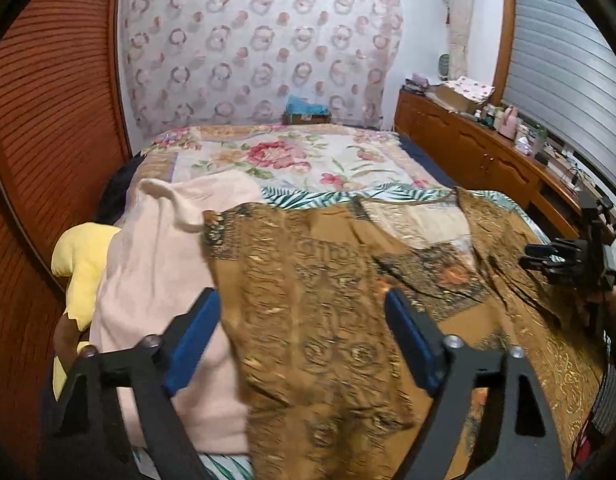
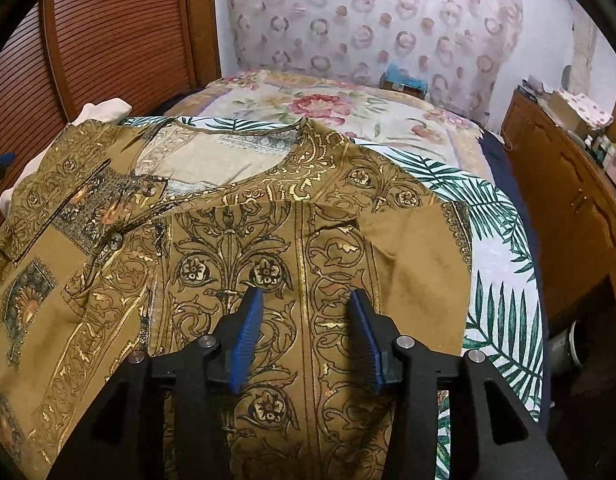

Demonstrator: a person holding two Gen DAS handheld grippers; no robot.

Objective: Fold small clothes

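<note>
A brown shirt with gold and black ornament [image 1: 327,288] lies spread on the bed, collar at the far side; it fills the right wrist view [image 2: 236,240] with its right sleeve folded in. My left gripper [image 1: 304,304] is open, its blue pads [image 1: 196,332] just above the shirt's left part. My right gripper [image 2: 306,300] is open above the shirt's right front panel, holding nothing. The right gripper also shows at the right edge of the left wrist view [image 1: 563,260].
A pale pink garment [image 1: 160,264] lies left of the shirt, with a yellow plush [image 1: 84,264] beside it. A palm-leaf sheet [image 2: 495,280] and a floral bedspread [image 1: 276,156] cover the bed. A wooden louvred wardrobe [image 1: 48,128] stands left, a wooden sideboard [image 1: 487,152] right.
</note>
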